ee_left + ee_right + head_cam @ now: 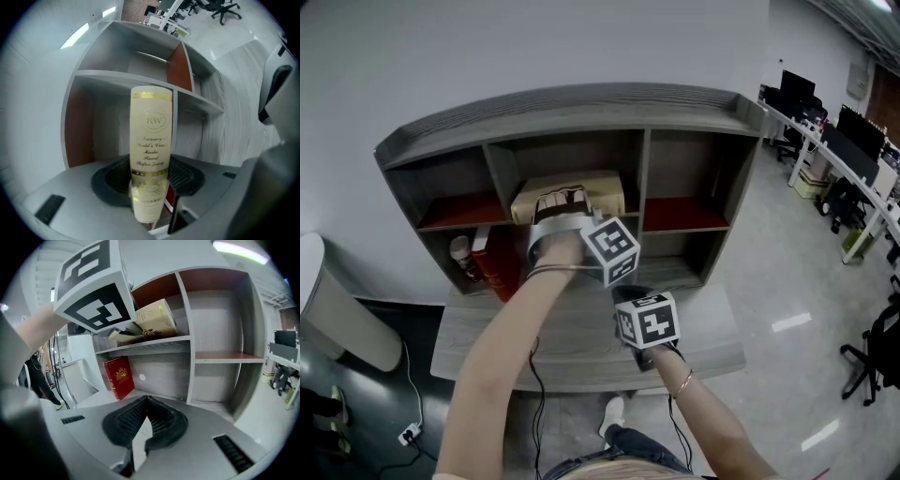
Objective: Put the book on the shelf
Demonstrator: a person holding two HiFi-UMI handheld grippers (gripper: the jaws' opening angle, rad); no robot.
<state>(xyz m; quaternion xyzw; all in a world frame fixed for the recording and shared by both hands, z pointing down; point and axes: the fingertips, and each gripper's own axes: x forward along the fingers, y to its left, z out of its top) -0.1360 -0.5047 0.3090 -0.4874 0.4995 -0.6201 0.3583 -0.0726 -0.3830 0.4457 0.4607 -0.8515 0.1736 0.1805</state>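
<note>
The grey shelf unit [572, 108] fills the space in front of you, and the task looks close to its end. The cream book [567, 192] is at the mouth of the upper middle compartment. In the right gripper view it lies tilted, with its lower edge seemingly on that compartment's board. Whether it sits fully inside, I can't tell.

Your left gripper [149, 187] has its jaws pressed on the book, spine towards the camera, so you have not yet let go. What's left, in my judgement, is to settle the book, open the jaws and back out.

A red book [118, 377] stands in the lower left compartment. Your right gripper [143, 418] hangs below, jaws together and empty.
</note>
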